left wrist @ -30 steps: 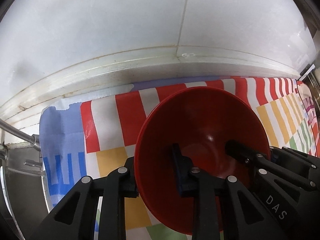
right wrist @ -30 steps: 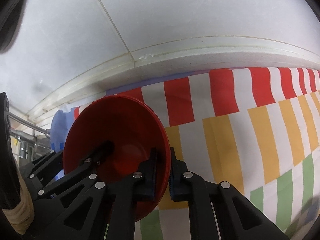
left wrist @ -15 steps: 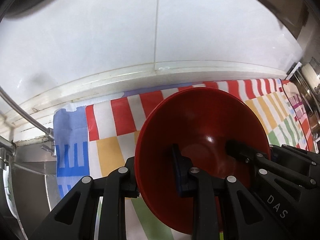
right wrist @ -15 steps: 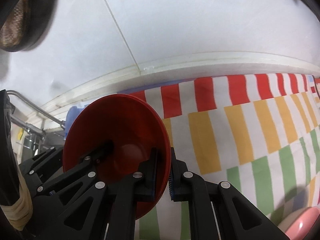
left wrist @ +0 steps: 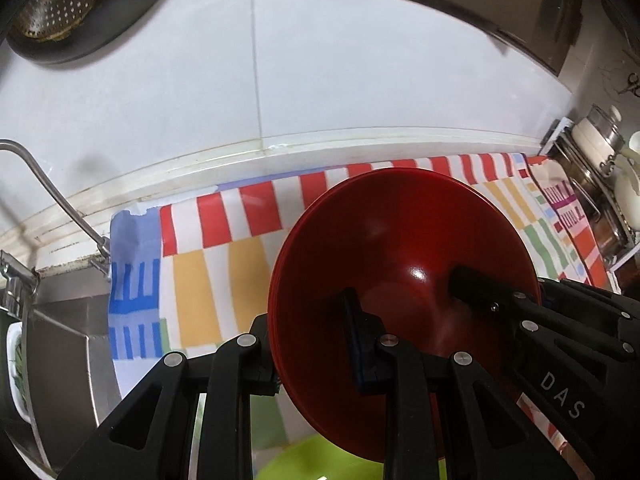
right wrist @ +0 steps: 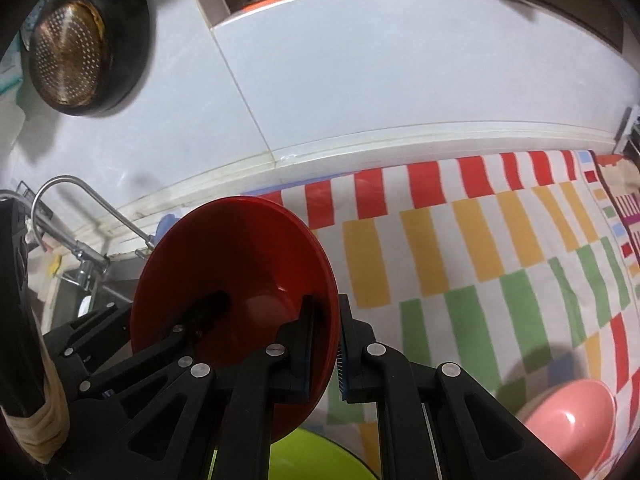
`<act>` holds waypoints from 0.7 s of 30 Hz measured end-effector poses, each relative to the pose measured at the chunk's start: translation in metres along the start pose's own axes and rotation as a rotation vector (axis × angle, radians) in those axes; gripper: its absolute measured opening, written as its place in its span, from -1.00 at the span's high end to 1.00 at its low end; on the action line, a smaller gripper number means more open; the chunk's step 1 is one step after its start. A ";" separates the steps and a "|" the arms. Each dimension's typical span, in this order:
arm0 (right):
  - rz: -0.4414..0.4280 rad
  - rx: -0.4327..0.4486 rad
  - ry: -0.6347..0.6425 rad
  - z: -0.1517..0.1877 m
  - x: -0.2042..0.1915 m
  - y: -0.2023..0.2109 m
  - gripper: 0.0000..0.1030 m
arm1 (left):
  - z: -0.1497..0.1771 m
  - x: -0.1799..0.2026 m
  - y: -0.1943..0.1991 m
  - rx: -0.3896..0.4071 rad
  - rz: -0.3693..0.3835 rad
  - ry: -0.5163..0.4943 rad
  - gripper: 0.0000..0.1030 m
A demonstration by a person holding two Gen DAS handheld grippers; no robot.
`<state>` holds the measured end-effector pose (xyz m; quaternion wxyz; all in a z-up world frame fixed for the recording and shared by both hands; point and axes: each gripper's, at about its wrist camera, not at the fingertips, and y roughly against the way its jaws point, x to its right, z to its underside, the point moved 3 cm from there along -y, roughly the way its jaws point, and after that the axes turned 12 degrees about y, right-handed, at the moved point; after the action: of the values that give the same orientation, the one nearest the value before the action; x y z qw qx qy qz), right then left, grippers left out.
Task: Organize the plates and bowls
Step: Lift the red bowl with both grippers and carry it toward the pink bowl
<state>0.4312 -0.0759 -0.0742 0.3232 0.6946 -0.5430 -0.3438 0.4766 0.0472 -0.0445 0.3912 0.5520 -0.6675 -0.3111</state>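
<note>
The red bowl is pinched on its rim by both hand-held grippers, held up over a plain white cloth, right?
Not quite: the cloth is striped in red, yellow and green blocks, as the right wrist view shows. The rest holds: both grippers pinch the red bowl by its rim.

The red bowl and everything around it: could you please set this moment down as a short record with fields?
held item: red bowl, possibly a nested stack, off the cloth
left gripper: shut on the bowl's left rim
right gripper: shut on the bowl's right rim
below: green bowl
nearby: pink bowl on striped cloth
left side: faucet over sink
on wall: perforated strainer
</note>
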 end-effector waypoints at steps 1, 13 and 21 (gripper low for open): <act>0.001 0.004 0.000 0.003 0.002 0.004 0.80 | 0.003 0.005 0.003 0.001 0.003 0.001 0.52; 0.021 0.019 0.017 0.044 0.038 0.054 0.80 | 0.043 0.064 0.026 0.003 0.051 -0.014 0.52; 0.041 0.014 0.000 0.070 0.079 0.080 0.80 | 0.067 0.111 0.027 -0.018 0.088 -0.042 0.52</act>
<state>0.3444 -0.1741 -0.0573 0.3255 0.6854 -0.5596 -0.3333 0.3962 -0.0571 -0.0357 0.3954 0.5120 -0.6963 -0.3111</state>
